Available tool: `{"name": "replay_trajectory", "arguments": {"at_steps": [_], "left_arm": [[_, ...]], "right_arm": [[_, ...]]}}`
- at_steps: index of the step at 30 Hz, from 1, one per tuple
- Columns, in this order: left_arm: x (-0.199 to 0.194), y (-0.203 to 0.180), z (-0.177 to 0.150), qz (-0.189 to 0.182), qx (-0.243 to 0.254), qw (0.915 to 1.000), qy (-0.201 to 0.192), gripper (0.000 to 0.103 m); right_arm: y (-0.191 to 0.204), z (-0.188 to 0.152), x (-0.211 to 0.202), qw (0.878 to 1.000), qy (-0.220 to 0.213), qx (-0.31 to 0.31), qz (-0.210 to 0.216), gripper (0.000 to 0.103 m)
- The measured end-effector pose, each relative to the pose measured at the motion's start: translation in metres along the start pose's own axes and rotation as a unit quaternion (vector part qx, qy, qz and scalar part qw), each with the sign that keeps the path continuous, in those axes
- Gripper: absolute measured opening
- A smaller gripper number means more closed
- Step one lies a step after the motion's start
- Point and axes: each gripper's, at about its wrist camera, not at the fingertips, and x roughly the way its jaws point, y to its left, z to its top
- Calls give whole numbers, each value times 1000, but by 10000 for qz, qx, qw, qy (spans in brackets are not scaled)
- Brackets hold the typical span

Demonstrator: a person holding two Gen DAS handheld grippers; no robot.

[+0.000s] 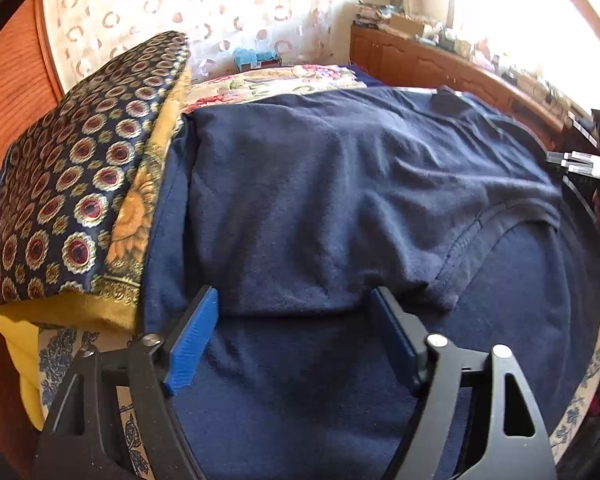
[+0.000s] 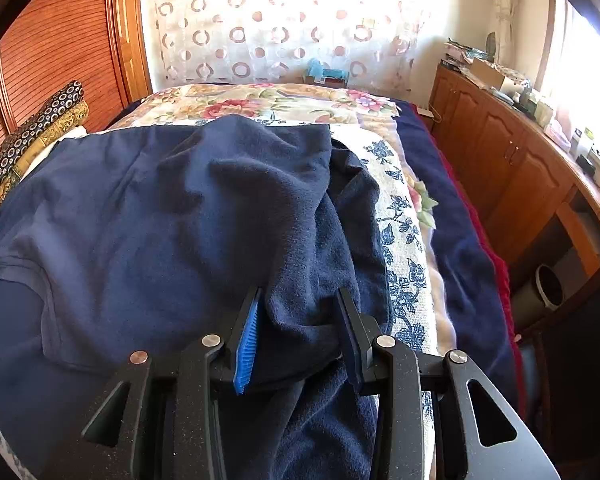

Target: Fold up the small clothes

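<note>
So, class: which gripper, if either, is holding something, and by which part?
The right gripper has a bunched fold at the near right edge of the navy garment between its fingers. The left gripper is open, holding nothing.

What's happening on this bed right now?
A person with a gripper in each hand is folding a navy garment spread on the bed. The right gripper has a bunched fold of it between its fingers, though a firm pinch is unclear. The left gripper is open at another folded edge, holding nothing.
</note>
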Motion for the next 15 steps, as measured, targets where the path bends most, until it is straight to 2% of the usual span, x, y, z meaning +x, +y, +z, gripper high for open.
{"name": "replay_trajectory", "arguments": {"at_steps": [12, 13, 14, 15], "left_arm": [[0, 4, -1, -22, -64, 10000, 18, 81], [1, 2, -1, -19, -61, 10000, 13, 78], [-2, 3, -2, -26, -75, 10000, -35, 68], [-5, 5, -2, -33, -121, 9999, -81, 64]], "right_arm": [[-1, -1, 0, 10000, -13, 47, 49, 38], [-1, -1, -1, 10000, -12, 47, 50, 38], [-1, -2, 0, 10000, -12, 46, 47, 38], [-1, -1, -1, 10000, -12, 43, 46, 38]]}}
